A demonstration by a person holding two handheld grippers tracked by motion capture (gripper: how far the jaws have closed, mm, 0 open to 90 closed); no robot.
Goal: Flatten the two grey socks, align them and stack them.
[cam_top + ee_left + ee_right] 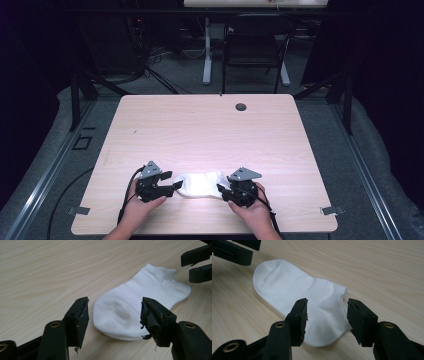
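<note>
— Since the white sock (202, 184) lies flat with its long axis running side to side along the near edge of the counter (200, 125), which end does each hand face?

— Left gripper (174, 180) is at the toe end, right gripper (220, 190) at the cuff and heel end. Each sits just beside its own end, about equally near.

— Are the fingers (79, 320) on the cloth?

— No. In both gripper views the fingers stand wide apart, pads clear of the sock and holding nothing; the sock lies just beyond them.

— And around the sock?

— Bare pale wood on every side; a small round grommet (241, 106) well beyond the sock near the far edge. Past the counter, a dark chair (255, 47) and a grey floor.
</note>
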